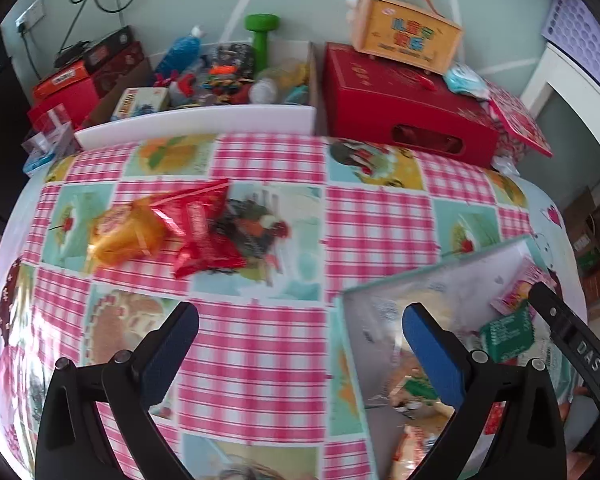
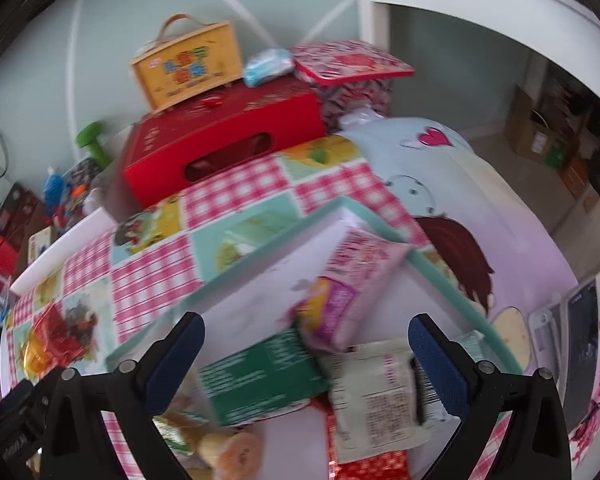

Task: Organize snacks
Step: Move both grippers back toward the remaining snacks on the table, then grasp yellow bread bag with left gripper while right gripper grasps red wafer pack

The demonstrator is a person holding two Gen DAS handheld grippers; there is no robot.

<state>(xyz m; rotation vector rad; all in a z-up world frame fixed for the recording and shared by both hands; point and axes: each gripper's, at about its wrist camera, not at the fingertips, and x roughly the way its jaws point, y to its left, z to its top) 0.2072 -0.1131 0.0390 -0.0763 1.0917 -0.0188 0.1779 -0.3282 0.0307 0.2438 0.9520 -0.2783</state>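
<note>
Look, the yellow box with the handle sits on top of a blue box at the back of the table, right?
Not quite. The yellow box with the handle does sit on top of a box at the back of the table, but that box is red, not blue. The right wrist view shows it clearly, and the left wrist view agrees.

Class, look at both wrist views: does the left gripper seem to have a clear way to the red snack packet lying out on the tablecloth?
Probably yes. The left gripper is open and empty, and only bare tablecloth lies between it and the red snack packet. The orange packet touches its side, so a careless grab might catch both.
</note>
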